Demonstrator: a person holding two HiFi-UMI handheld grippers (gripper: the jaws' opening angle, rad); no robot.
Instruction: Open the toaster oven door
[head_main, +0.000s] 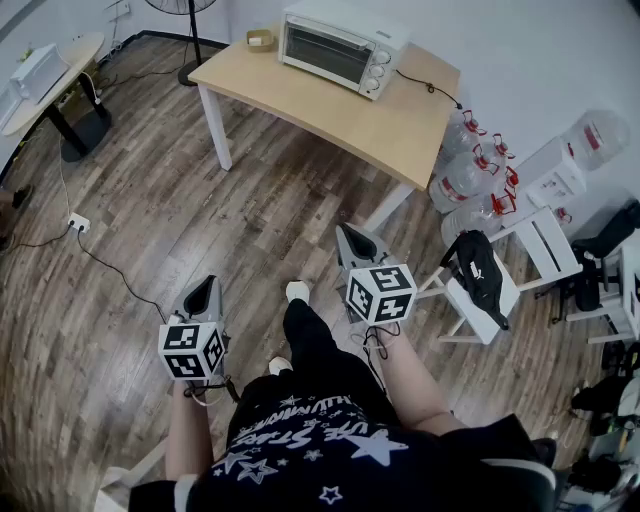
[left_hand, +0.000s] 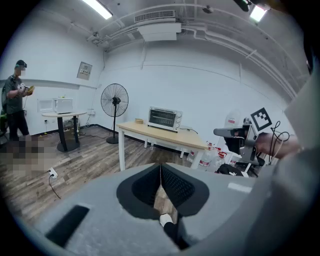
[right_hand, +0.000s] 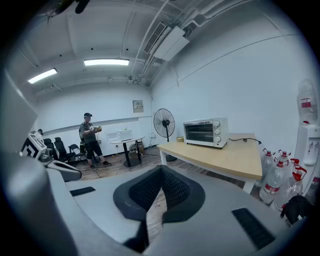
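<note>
A white toaster oven (head_main: 343, 45) stands at the far end of a light wooden table (head_main: 380, 125), its glass door closed. It also shows in the left gripper view as the toaster oven (left_hand: 164, 118) and in the right gripper view as the toaster oven (right_hand: 205, 132). My left gripper (head_main: 207, 291) is held low over the floor, well short of the table, jaws shut with nothing between them. My right gripper (head_main: 350, 237) is a little nearer the table, also shut and empty. In their own views the left gripper (left_hand: 160, 167) and right gripper (right_hand: 161, 170) point toward the table.
Water bottles (head_main: 470, 170) stand right of the table, next to a white chair (head_main: 500, 280) with a black bag (head_main: 480, 270). A standing fan (left_hand: 114, 102) is left of the table. A small round table (head_main: 50, 75) and a power strip (head_main: 78, 222) with cable lie at left. A person (right_hand: 91, 140) stands far back.
</note>
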